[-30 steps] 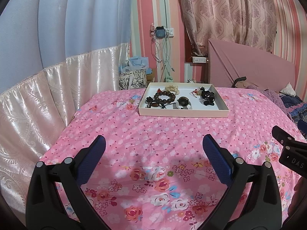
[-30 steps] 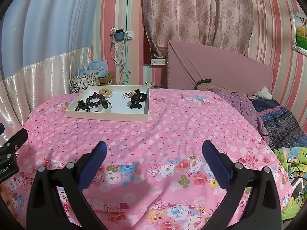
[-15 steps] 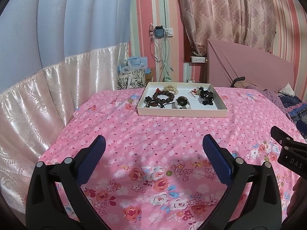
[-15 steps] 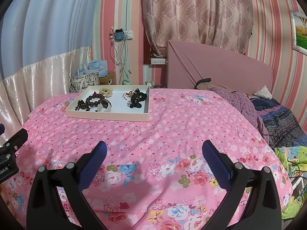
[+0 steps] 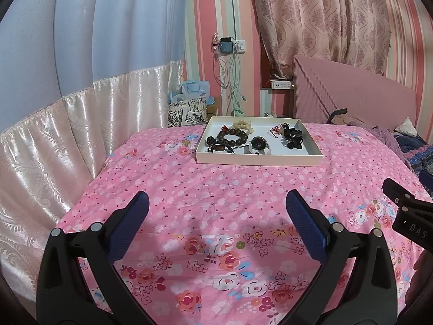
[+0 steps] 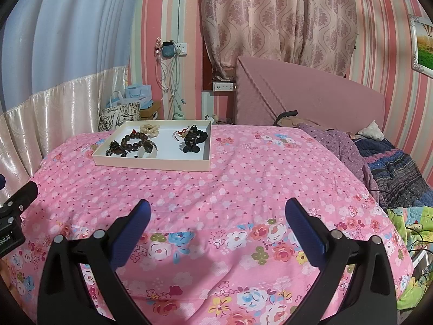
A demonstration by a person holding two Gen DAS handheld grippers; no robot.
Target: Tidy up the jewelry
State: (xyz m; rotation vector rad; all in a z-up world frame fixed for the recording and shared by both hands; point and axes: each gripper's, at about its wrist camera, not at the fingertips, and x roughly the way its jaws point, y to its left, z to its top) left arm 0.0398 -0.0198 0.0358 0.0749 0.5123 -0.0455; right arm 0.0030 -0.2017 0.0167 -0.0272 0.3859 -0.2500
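A shallow white tray (image 5: 258,160) (image 6: 151,163) lies on the far part of a pink floral bedspread. Inside it are a dark brown bead bracelet (image 5: 234,138) (image 6: 134,141), a cream bead bracelet (image 5: 243,125) (image 6: 149,129), a dark round pendant (image 5: 258,143), a black bead cluster (image 5: 293,136) (image 6: 192,139) and a small red-corded charm (image 5: 276,130). My left gripper (image 5: 216,218) hovers open over the near bedspread, well short of the tray. My right gripper (image 6: 217,222) is open too, nearer the bed's right side, with nothing between its fingers.
The bedspread (image 5: 216,189) fills the foreground. A satin-draped wall (image 5: 81,124) runs along the left. Gift bags (image 5: 189,105) and hanging cables (image 5: 230,81) stand behind the tray. A pink headboard (image 6: 311,100) and piled clothes and blankets (image 6: 379,157) sit at the right.
The left wrist view has drifted slightly, so the tray sits a touch lower and left. Both grippers stay open and the jewelry has not moved.
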